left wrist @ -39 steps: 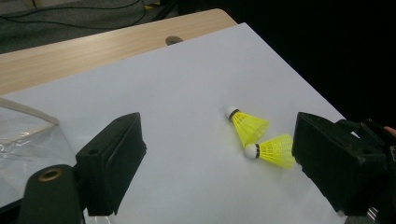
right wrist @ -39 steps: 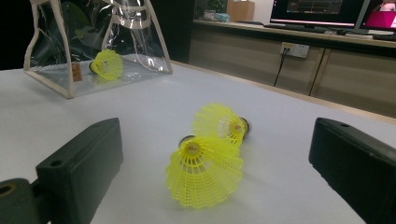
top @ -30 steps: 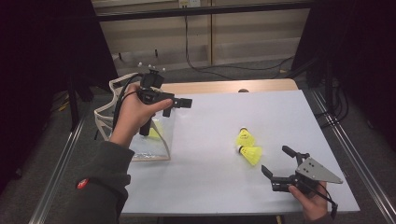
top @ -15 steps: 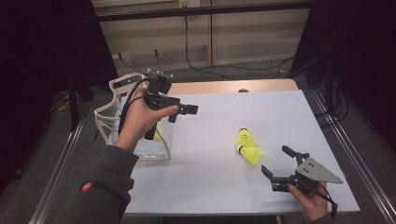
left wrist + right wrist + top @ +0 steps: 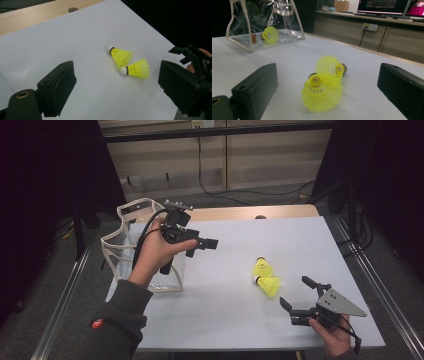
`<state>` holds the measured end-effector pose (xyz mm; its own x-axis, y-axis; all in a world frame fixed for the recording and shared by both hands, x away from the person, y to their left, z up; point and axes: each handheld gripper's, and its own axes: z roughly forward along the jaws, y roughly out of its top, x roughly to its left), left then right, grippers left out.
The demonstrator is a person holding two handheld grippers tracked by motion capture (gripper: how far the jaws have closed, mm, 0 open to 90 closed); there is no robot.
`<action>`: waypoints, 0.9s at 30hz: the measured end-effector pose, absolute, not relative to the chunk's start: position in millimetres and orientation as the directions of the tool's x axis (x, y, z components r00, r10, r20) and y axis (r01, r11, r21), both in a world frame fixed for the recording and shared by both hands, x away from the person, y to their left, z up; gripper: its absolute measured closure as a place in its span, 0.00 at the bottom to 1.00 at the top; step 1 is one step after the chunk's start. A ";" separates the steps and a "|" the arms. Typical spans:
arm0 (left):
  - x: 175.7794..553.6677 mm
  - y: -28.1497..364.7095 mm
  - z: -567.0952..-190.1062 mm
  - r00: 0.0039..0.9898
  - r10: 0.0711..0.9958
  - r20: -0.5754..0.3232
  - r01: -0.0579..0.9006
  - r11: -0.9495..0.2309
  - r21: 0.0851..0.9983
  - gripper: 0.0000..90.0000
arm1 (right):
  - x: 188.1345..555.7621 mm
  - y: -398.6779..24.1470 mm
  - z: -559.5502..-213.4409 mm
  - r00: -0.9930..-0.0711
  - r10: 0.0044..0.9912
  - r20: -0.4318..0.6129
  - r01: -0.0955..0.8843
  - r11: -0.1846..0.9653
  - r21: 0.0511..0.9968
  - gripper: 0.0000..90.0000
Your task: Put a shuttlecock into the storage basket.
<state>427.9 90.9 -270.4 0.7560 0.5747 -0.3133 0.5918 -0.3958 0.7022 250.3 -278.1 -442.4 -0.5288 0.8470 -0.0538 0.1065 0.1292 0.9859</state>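
Two yellow shuttlecocks [image 5: 261, 268] [image 5: 270, 285] lie side by side on the white table [image 5: 230, 320], right of centre. My left gripper [image 5: 202, 246] hovers above the table just right of a clear bag [image 5: 125, 245]. It is open and empty, and points at the shuttlecocks. In the left gripper view both shuttlecocks [image 5: 122, 56] [image 5: 137, 69] lie beyond the open left gripper [image 5: 117, 68]. My right gripper [image 5: 296, 291] rests open near the front right, just short of the nearer shuttlecock [image 5: 322, 93]. The second shuttlecock [image 5: 330, 65] touches that one from behind. A third shuttlecock [image 5: 270, 34] lies inside the bag [image 5: 242, 42].
The bag stands at the table's left edge, its cream-trimmed mouth upward. A wooden strip [image 5: 250, 213] runs along the table's far edge. Metal rails [image 5: 370, 275] flank the table. A cabinet with a wall socket [image 5: 368, 27] stands behind.
My left gripper has moved from over the bag toward the right and slightly down, out over the table. The right gripper and the shuttlecocks have stayed put.
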 end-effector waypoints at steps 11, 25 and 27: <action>425.1 85.2 -280.4 0.762 0.565 -0.317 0.589 -0.402 0.701 0.15 | 250.3 -278.1 -442.4 -0.528 0.848 -0.054 0.106 0.128 0.986 0.03; 420.1 74.9 -291.4 0.784 0.537 -0.311 0.571 -0.428 0.700 0.15 | 250.1 -278.1 -442.2 -0.531 0.846 -0.052 0.106 0.127 0.986 0.03; 419.8 74.1 -293.4 0.786 0.534 -0.312 0.570 -0.429 0.700 0.15 | 250.1 -278.1 -442.2 -0.531 0.846 -0.052 0.106 0.128 0.986 0.03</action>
